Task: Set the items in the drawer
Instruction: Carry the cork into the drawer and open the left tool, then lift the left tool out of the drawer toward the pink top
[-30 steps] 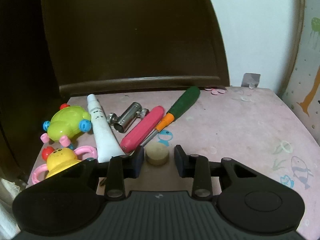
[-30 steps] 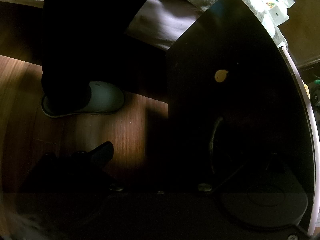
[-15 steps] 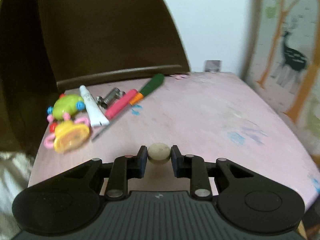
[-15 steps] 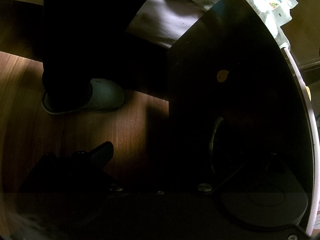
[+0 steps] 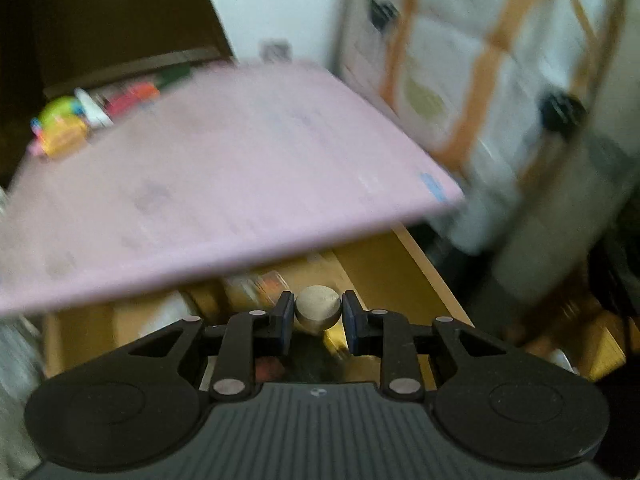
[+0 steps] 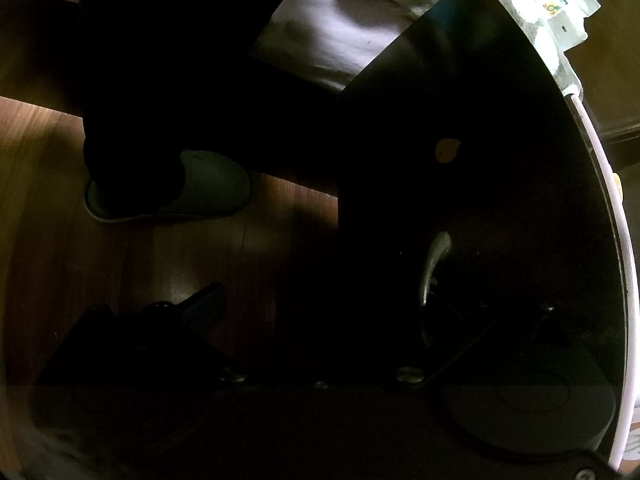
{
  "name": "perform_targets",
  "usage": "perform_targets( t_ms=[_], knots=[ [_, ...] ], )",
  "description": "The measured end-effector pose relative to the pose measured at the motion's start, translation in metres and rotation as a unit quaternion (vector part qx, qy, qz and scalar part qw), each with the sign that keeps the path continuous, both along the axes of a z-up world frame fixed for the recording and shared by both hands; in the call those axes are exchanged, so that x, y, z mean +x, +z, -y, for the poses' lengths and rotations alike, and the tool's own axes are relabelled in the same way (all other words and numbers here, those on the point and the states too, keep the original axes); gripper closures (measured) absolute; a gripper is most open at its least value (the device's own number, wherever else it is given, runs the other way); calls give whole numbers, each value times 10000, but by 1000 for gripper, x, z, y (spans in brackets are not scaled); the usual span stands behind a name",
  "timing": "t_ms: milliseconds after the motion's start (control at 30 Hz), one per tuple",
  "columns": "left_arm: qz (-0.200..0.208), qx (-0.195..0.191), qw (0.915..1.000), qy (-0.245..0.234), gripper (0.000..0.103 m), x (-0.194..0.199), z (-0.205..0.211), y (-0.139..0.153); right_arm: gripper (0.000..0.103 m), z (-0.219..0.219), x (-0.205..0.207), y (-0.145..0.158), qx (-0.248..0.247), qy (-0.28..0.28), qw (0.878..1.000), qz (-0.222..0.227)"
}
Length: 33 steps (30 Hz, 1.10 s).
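Observation:
My left gripper (image 5: pixel 318 314) is shut on a small beige round disc (image 5: pixel 319 307), pinched between both pads. It hangs past the front edge of the pink tabletop (image 5: pixel 224 184), over an open wooden drawer (image 5: pixel 424 264) whose contents are blurred. Far back on the left lie the other items: a yellow-green toy (image 5: pixel 60 128), a white tube (image 5: pixel 92 110) and a red handle (image 5: pixel 132 98). In the dark right wrist view, one finger (image 6: pixel 204 304) of my right gripper (image 6: pixel 320 316) shows far out to the left. The other finger is lost in shadow near a metal handle (image 6: pixel 434 260) on a dark panel (image 6: pixel 460 152).
A dark chair back (image 5: pixel 104 12) rises behind the table. A wall with orange tree patterns (image 5: pixel 480 60) stands to the right. In the right wrist view a person's dark leg and grey slipper (image 6: pixel 200 188) rest on the wooden floor (image 6: pixel 48 184).
The left gripper closed on the disc, lifted it off the table and carried it back past the front edge, over the open drawer. The right wrist view is unchanged.

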State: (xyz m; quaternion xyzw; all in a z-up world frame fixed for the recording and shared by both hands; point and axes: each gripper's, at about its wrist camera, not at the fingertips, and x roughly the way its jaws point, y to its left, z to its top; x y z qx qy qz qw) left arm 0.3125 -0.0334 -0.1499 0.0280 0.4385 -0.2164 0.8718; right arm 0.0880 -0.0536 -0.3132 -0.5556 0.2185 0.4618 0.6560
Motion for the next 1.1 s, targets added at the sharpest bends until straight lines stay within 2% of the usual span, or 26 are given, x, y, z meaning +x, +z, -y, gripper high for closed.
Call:
perform_targets(
  t_ms=[233,400,500,533,567,600,1100],
  knots=[
    [-588,176,9973,-391,79,-13,37,-39,0,1,-3,1,-8,7,10000,12],
    [-641,337,9964,-443,79,-8,54,-57,0,2,-4,2,-11,24,10000,17],
    [-557,655,9954,-421,76,-8,62,-63,0,2,-4,2,-10,30,10000,17],
    [-529,772,9948,-393,67,-7,64,-64,0,2,-4,2,-10,31,10000,16],
    [-500,810,9948,-366,49,-7,64,-64,0,2,-4,2,-10,31,10000,17],
    [-470,814,9950,-339,44,-7,63,-64,0,2,-5,2,-10,31,10000,18],
    [-436,1045,9936,36,43,-6,43,-54,0,3,-1,1,-29,132,9999,17]
  ],
)
